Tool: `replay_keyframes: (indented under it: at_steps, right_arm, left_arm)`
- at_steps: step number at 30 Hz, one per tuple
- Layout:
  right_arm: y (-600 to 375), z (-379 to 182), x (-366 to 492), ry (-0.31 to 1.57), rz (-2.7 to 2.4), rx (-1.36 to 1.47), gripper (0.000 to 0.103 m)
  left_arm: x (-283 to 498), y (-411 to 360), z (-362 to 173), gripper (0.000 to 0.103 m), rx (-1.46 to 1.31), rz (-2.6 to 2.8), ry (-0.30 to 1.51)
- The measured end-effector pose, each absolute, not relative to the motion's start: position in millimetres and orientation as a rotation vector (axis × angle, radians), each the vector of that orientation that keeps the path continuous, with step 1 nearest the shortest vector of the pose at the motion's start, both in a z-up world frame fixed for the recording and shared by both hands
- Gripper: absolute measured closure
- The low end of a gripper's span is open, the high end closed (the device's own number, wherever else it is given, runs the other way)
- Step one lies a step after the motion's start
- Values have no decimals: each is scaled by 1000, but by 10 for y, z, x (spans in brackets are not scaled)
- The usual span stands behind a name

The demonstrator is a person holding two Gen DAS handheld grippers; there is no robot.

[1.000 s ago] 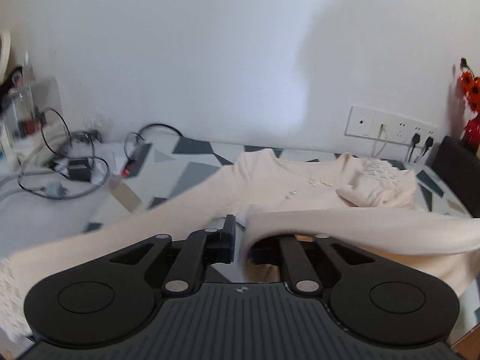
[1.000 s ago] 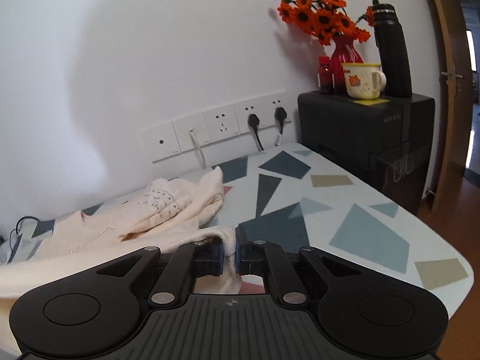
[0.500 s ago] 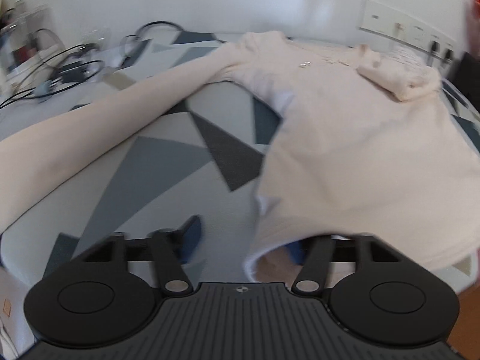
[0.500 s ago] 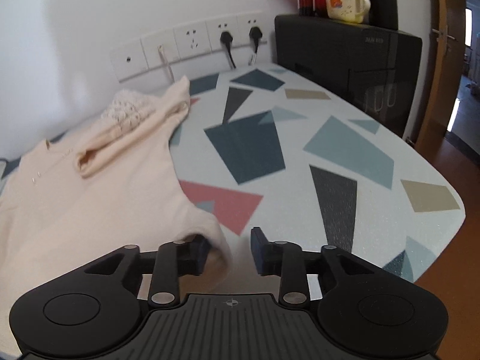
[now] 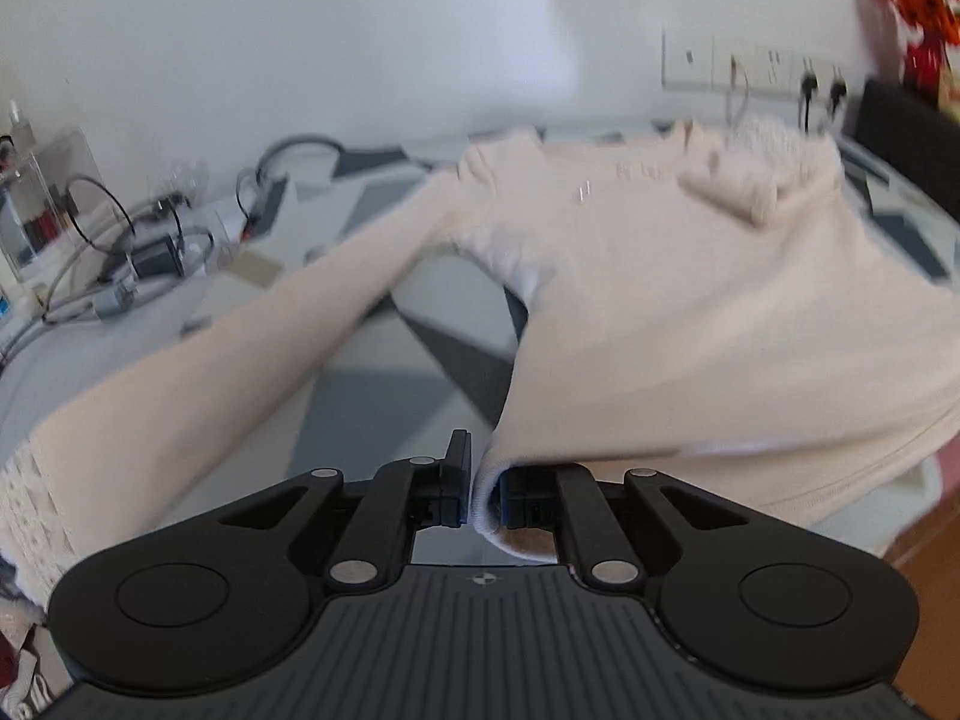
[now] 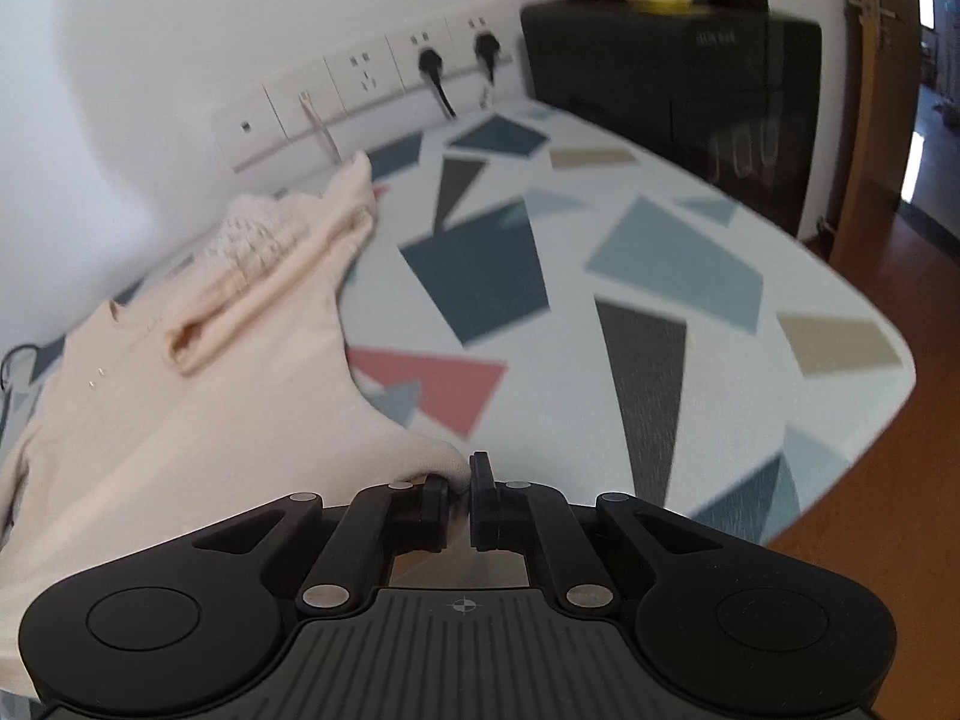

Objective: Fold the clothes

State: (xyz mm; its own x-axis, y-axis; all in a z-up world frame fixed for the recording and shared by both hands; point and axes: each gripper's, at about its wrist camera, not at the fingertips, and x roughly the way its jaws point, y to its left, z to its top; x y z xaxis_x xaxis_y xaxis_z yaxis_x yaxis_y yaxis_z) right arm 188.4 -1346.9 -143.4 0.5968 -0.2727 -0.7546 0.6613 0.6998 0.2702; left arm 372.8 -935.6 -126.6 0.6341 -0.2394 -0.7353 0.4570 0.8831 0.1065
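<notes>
Pinching again after letting go a moment before, the left gripper [image 5: 480, 495] and right gripper [image 6: 461, 501] each squeezed a bottom corner of the cream sweater [image 5: 690, 300], which lay spread on the table [image 6: 660, 276], ready for folding.

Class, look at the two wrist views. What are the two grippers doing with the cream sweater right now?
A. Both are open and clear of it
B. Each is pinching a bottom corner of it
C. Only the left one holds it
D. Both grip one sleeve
B: the left gripper and the right gripper are each closed on a bottom corner of the sweater.
</notes>
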Motion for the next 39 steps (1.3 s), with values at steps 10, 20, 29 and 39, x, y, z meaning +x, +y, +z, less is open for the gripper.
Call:
replay_keyframes:
  at_steps: [10,20,29,39]
  right_arm:
    - [-13339,-1586,1719,830,-575,558,75]
    - [-13185,-1065,1554,787,-605,570,37]
    - [-13186,-149,1858,644,-525,555,26]
    - [-13552,626,3012,360,-314,616,17]
  left_arm:
    - [3547,-9206,-1444,34,266,-443,993]
    - [3435,-9264,-936,26,-22,-585,1001]
    - [3947,-9424,-211,9,-132,-555,781]
    - [4538,-9546,89,1,-199,-369,669]
